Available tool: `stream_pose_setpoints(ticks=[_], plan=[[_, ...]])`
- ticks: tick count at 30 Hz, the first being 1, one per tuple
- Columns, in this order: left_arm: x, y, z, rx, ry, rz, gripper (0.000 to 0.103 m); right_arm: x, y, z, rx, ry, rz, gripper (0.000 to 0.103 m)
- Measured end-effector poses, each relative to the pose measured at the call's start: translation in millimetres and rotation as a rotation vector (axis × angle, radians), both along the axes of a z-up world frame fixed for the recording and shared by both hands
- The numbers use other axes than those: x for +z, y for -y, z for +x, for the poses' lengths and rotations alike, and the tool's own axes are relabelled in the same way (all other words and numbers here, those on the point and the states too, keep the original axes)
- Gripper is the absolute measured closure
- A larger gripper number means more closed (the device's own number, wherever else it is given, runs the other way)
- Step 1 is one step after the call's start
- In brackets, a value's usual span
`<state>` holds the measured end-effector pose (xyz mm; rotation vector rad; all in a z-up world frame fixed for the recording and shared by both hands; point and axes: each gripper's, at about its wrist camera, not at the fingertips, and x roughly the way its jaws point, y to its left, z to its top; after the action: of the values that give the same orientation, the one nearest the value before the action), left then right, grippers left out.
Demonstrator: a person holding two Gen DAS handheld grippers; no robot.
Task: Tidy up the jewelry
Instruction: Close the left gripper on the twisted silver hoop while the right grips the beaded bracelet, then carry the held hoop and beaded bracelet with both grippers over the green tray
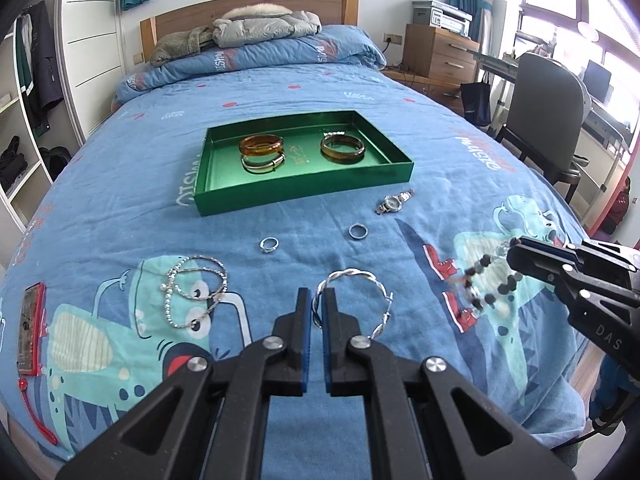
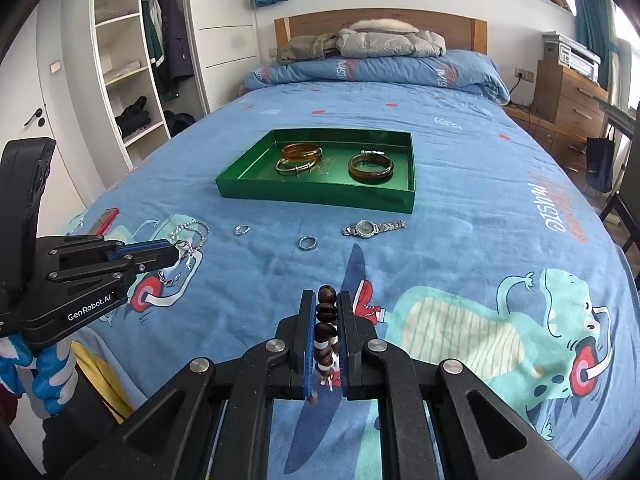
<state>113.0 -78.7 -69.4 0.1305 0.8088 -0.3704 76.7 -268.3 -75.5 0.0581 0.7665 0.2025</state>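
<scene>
Right hand-held gripper (image 2: 325, 304) pinches beaded bracelet (image 2: 326, 322), blurred from left wrist.

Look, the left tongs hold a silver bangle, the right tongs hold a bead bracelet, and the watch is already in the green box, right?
Not the watch. In the right wrist view the watch lies on the bedspread, in front of the green box. The rest holds: left tongs pinch the silver bangle, right tongs the bead bracelet.
</scene>
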Motion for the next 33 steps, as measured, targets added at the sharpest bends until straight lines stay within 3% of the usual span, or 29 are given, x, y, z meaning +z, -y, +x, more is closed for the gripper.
stream_pose_setpoints(ticks=[18,33], plan=[[20,-34,-19,0.036,0.033,-0.049,0.099,30,-13,-24,0.009,0.066,-0.011,0.093],[15,-43,17,0.054,0.016,-0.057,0.099,39,-3,15,0.001,0.084,-0.004,0.093]])
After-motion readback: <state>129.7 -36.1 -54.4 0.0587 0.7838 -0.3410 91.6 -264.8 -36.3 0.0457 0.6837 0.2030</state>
